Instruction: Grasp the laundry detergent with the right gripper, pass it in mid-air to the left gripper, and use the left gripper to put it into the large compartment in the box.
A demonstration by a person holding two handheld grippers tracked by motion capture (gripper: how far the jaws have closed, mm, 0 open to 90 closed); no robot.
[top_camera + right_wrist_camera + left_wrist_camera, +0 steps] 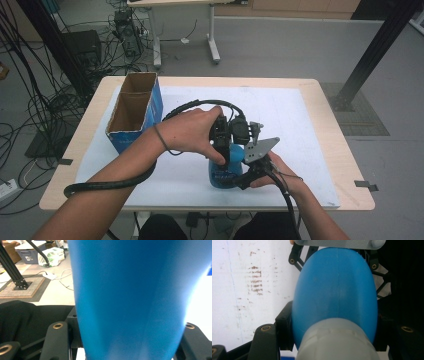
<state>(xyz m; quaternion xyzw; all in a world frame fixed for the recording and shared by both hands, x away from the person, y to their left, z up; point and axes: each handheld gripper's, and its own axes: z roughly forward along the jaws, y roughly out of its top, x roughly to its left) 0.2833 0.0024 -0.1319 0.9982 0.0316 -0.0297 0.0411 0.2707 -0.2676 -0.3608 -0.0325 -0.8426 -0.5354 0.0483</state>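
A blue plastic bottle (pixel 223 176) stands upright on the white mat (pixel 290 120) near the table's front edge. My left gripper (pixel 224 156) comes down on it from above and is shut on its top, the pads (pixel 285 332) pressing both sides of the blue shoulder (pixel 334 290) beside the grey cap (pixel 337 345). From the right, my right gripper (pixel 243 176) is shut on the bottle's body (pixel 132 290), which sits squeezed between its black jaws. The right gripper's grey plate (pixel 337 243) lies just beyond the bottle.
An open blue cardboard box (pixel 134 107) stands at the mat's left, a hand's width from my left forearm. The left gripper's cable (pixel 200 104) loops over the mat behind the hands. Cables and table legs crowd the floor beyond the table.
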